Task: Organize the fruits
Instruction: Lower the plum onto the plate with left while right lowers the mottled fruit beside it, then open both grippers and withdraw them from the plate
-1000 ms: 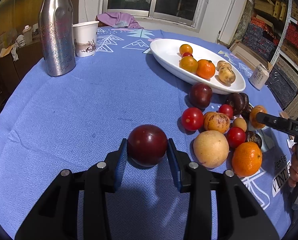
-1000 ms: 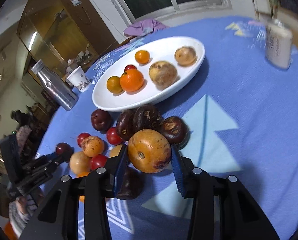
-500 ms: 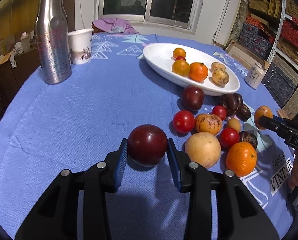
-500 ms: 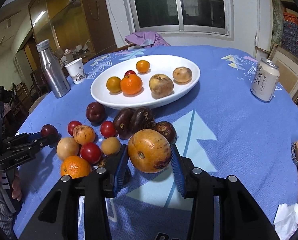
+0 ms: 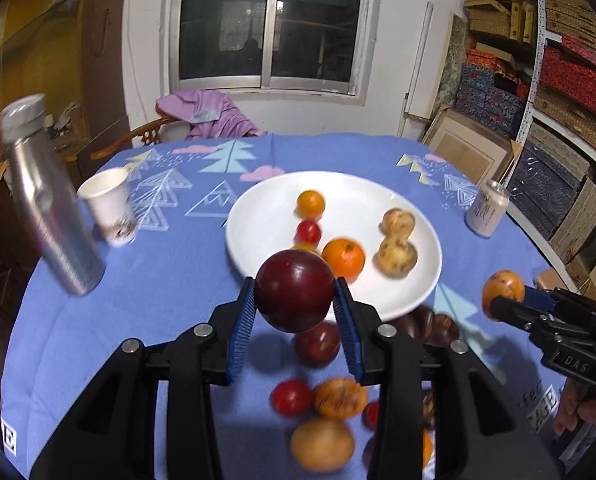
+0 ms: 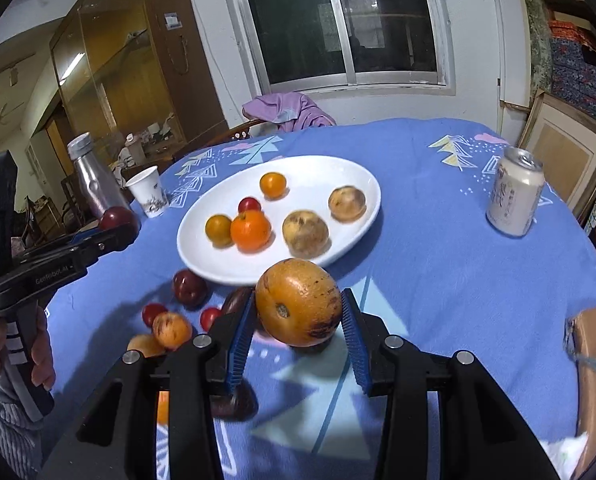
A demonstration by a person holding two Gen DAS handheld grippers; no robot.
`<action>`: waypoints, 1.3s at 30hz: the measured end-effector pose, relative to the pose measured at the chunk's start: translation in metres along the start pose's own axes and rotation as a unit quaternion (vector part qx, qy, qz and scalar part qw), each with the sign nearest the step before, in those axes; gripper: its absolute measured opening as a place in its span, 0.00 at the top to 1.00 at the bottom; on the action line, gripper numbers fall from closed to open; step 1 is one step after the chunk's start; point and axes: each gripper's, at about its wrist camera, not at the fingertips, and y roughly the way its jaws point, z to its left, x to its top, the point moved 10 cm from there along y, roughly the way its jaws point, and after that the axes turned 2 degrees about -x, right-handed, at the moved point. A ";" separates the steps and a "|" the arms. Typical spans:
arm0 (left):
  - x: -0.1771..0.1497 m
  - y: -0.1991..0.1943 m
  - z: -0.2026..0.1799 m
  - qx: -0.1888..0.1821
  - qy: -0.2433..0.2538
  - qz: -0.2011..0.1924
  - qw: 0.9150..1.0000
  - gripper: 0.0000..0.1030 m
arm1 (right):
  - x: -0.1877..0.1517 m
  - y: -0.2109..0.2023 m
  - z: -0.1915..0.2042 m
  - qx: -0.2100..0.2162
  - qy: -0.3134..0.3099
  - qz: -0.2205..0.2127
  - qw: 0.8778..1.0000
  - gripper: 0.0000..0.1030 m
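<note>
My left gripper is shut on a dark red plum and holds it in the air above the near rim of the white plate. My right gripper is shut on an orange-brown passion fruit, lifted above the table just in front of the plate. The plate holds several fruits: oranges, a cherry tomato and brown fruits. Several loose fruits lie on the blue tablecloth before the plate.
A steel bottle and a paper cup stand at the left. A drink can stands at the right. A chair with purple cloth is behind the table. A cardboard box sits at the near right.
Both grippers have risen and moved forward toward the plate with their fruits held. The plum was near the cloth; now it hangs above the plate's near rim.
</note>
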 end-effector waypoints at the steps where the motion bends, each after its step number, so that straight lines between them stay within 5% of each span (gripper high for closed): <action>1: 0.007 0.006 -0.004 -0.002 0.001 -0.001 1.000 0.63 | 0.009 0.005 0.000 -0.001 -0.001 0.002 1.000 0.58; 9: 0.039 0.066 0.015 -0.003 -0.046 0.013 0.999 0.63 | 0.063 0.057 0.005 0.006 0.017 0.001 1.000 0.58; 24: 0.036 0.150 0.036 0.010 -0.038 0.061 0.997 0.63 | 0.077 0.140 0.005 -0.005 0.002 0.042 0.999 0.58; 29: 0.032 0.154 0.037 0.009 -0.037 0.066 0.997 0.62 | 0.071 0.147 0.003 -0.009 0.002 0.053 0.999 0.57; 33: 0.037 0.146 0.037 0.014 -0.036 0.050 0.998 0.46 | 0.075 0.139 0.004 -0.012 -0.006 0.040 0.999 0.57; 39: 0.041 0.137 0.033 0.020 -0.024 0.040 0.999 0.45 | 0.082 0.125 0.009 -0.006 -0.016 0.023 1.000 0.56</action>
